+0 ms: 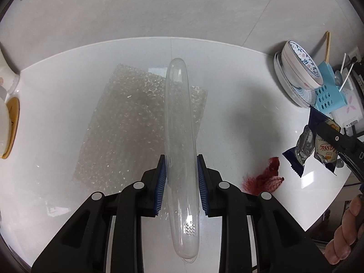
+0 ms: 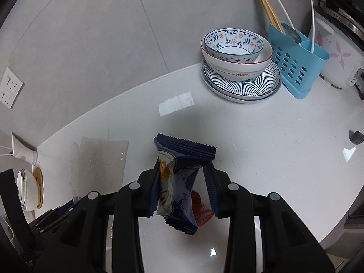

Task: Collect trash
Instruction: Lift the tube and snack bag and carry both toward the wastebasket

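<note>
Two grips, left fingers (image 1: 180,182) clamp clear plastic tray (image 1: 179,136), right fingers (image 2: 184,186) pinch navy wrapper (image 2: 179,182), bowls' insides (image 2: 234,43) visible from right wrist only

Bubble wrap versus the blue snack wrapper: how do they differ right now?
The bubble wrap is clear and lies flat on the counter; the snack wrapper is dark blue, printed and crumpled. The bubble wrap is not gripped; the snack wrapper is pinched in the right gripper, off the surface. Both are plastic packaging.
</note>
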Demonstrator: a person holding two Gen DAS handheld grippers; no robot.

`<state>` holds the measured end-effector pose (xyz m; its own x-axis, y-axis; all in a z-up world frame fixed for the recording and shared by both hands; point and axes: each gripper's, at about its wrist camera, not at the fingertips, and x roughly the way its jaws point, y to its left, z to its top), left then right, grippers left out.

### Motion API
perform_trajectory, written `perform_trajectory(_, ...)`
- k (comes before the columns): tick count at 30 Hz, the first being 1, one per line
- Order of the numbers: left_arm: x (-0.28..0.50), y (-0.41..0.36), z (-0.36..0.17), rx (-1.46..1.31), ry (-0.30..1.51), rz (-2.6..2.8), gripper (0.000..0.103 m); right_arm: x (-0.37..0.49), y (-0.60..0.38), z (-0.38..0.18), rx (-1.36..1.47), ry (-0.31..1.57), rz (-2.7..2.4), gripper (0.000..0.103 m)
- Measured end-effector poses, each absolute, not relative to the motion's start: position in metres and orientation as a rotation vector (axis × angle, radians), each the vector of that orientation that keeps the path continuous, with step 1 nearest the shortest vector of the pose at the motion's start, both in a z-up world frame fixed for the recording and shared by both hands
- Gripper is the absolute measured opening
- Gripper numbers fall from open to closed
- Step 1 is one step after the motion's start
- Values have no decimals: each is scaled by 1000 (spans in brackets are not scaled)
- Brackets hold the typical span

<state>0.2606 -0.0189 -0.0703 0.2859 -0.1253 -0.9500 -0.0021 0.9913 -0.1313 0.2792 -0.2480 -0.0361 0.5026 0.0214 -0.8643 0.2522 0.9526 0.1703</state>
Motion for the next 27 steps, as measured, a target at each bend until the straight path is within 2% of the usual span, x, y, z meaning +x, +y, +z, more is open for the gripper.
perform_trajectory(27, 160, -31, -36, -100, 1220, -32, 25, 168, -253, -9, 208, 975, -34, 32)
